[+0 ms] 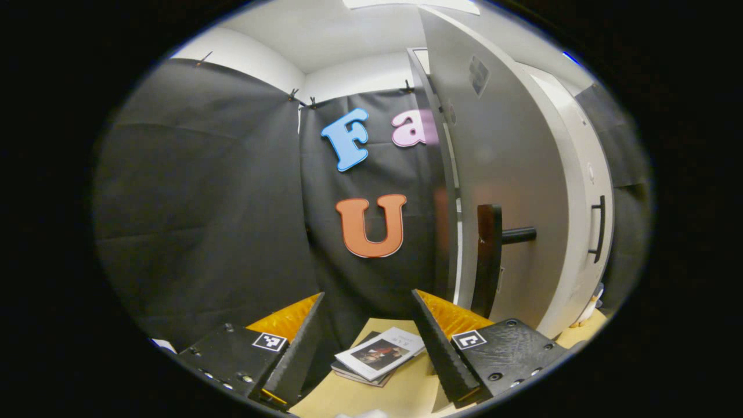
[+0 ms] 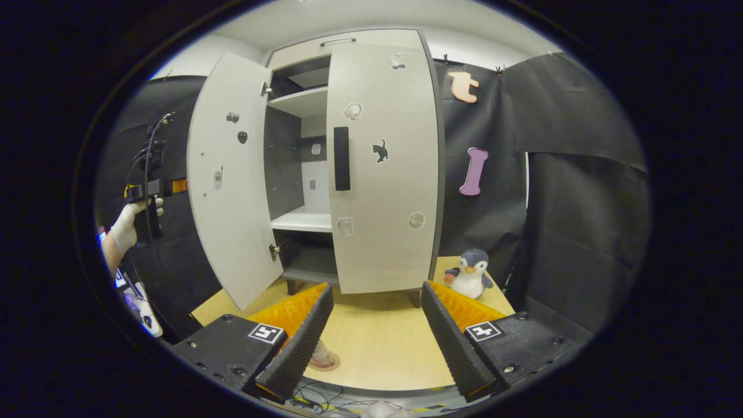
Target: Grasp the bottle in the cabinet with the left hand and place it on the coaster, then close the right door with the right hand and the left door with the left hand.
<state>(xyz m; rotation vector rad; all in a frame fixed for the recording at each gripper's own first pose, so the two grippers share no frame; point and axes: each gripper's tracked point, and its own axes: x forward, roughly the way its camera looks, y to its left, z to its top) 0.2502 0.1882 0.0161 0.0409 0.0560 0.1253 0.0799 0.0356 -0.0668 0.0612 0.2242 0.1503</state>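
In the right gripper view the pale cabinet (image 2: 348,64) stands on the wooden table. Its right door (image 2: 383,191) lies flat against the front, with a black handle (image 2: 342,158). The left door (image 2: 232,180) swings wide open. A round coaster (image 2: 326,364) lies near the table's front; a pale object on it, perhaps the bottle (image 2: 320,352), is mostly hidden by my right finger. My right gripper (image 2: 377,287) is open and empty, short of the cabinet. My left gripper (image 1: 367,296) is open and empty beside the left door's (image 1: 505,174) outer face and handle (image 1: 487,258). A gloved hand holds the left gripper (image 2: 152,174) beyond that door.
A toy penguin (image 2: 470,273) sits on the table right of the cabinet. A small stack of books (image 1: 380,354) lies on the table under my left gripper. Cables (image 2: 316,400) trail at the table's front edge.
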